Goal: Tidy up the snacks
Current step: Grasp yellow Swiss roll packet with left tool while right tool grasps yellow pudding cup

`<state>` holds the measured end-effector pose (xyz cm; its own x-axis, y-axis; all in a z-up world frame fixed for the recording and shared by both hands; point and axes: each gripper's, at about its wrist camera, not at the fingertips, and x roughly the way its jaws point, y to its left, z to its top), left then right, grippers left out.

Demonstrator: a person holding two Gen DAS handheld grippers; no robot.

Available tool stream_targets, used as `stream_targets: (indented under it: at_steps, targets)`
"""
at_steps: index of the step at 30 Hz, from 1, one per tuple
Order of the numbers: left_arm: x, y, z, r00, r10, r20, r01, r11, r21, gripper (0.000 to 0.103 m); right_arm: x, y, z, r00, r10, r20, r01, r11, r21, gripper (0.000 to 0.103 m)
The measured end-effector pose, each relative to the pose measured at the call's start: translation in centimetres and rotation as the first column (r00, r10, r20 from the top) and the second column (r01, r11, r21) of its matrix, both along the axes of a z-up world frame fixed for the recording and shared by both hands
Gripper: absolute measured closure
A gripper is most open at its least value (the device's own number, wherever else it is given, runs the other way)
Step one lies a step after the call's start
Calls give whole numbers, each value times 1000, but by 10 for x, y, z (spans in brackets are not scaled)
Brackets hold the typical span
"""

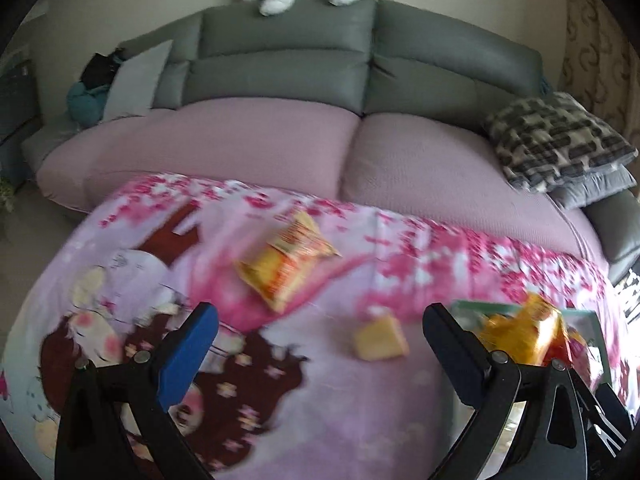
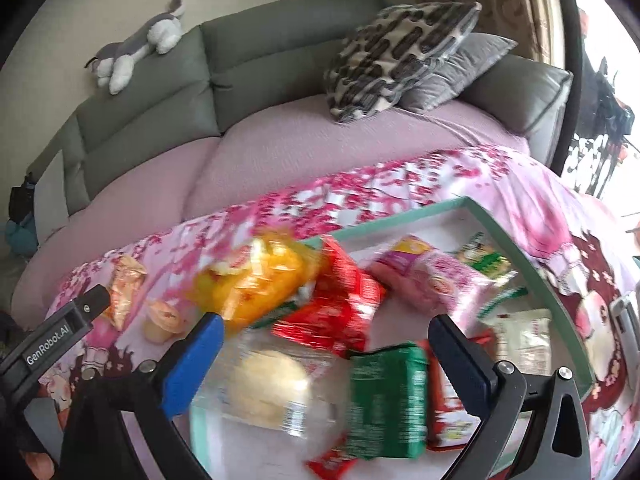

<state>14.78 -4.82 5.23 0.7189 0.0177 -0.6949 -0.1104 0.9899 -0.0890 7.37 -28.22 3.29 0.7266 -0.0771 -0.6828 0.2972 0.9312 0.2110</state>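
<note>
Snacks: crinkly foil and plastic packets, most heaped in a shallow mint-green rimmed tray (image 2: 532, 248) at centre and lower right of the right wrist view; two lie loose on the pink cartoon-print cloth (image 1: 320, 400) over the desk.
Loose pieces: a yellow-orange foil packet (image 1: 286, 264) at mid-frame of the left wrist view, and a small pale yellow wrapped cake (image 1: 380, 338) just below and right of it.
Step in hand: gathering; judging by the full tray and bare jaws, one drop seems finished and the next pick not yet begun.
Left gripper (image 1: 320, 344): jaws spread wide, nothing between the pads; the small cake sits on the cloth in the gap beyond them.
Right gripper (image 2: 324, 356): jaws spread wide over the tray, a clear-wrapped pale round bun (image 2: 268, 392) and a green foil packet (image 2: 386, 396) below them, neither pinched.
Orientation: the yellow-orange packet's long axis runs diagonally, lower left to upper right, crimped end toward the pink-covered grey sofa (image 1: 280, 152); the small cake is squat, with no axis I can tell through blur.
Next move: probably a left-hand descent onto the small cake, pads either side, then a carry rightward to the tray.
Caution: thin wrappers may slip or crumple.
</note>
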Motion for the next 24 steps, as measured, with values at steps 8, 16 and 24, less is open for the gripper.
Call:
stream_targets:
  at_steps: [8,16,24]
  targets:
    - [5,63,-2,1000,23,-5,-23,1000,-17,1,17,64,9,987,156,27,-155,988,-22,0]
    - [21,100,-5,998,-28,-50,27,999,-34,1,25,119,6,959,284,17,-282,957,-59,6]
    - [57,96,-18,978,-159,-135,154,987,-46,1,61,154,-21,923,380,-66,-383,922,-52,23]
